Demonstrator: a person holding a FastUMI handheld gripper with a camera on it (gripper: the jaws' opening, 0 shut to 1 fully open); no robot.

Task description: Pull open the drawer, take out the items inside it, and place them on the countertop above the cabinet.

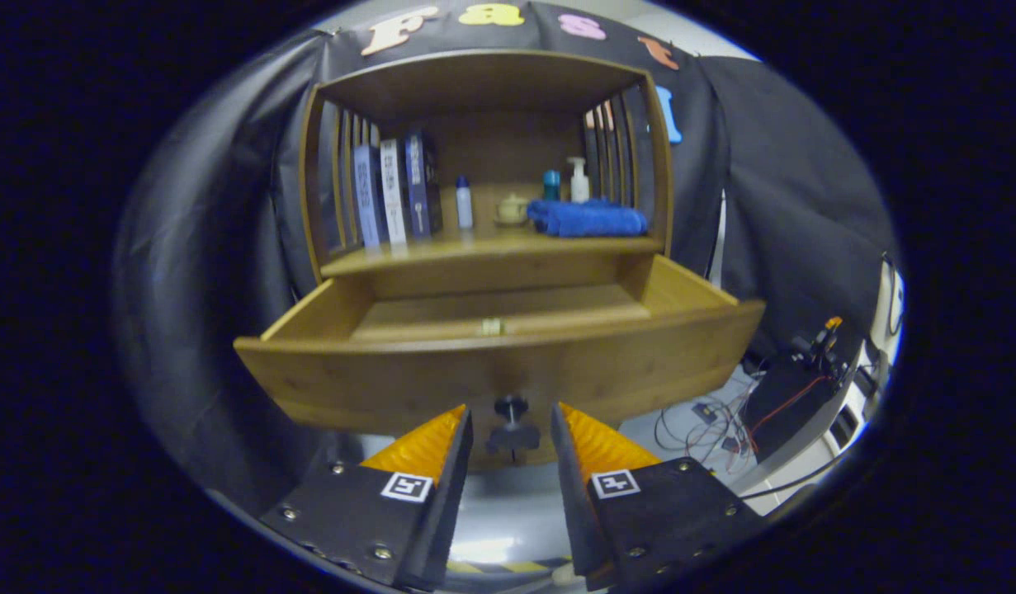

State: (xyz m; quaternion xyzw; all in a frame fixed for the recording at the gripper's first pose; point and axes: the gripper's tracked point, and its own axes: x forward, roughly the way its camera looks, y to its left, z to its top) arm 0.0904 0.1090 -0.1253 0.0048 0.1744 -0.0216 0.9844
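My tongs [512, 429] are spread apart, one finger on each side of the little dark knob [511, 425] on the drawer front. I can see a gap on both sides of the knob, so I do not think they are pinching it.

The drawer [499, 363] is pulled out a long way. It is wood, so I think it is stiff and a bit heavy, and it should slide straight if I pull by the knob. The knob is small and round and may slip, so I would grab it by its thin neck.

Inside the drawer I see one tiny pale thing [492, 327] lying on the bottom, close behind the front wall. I cannot tell what it is. It looks light and easy to lose, so I would come down from above and pinch it softly by its sides.

The worktop [441, 257] above the drawer is smooth wood. It already holds books [392, 194], a small bottle [464, 202], a pump bottle [578, 180] and a blue towel [586, 219]. There is a bare strip near the front edge, between the books and the towel, where I could put the thing down.

Past the cabinet on one side there are loose wires [714, 425] on the floor.
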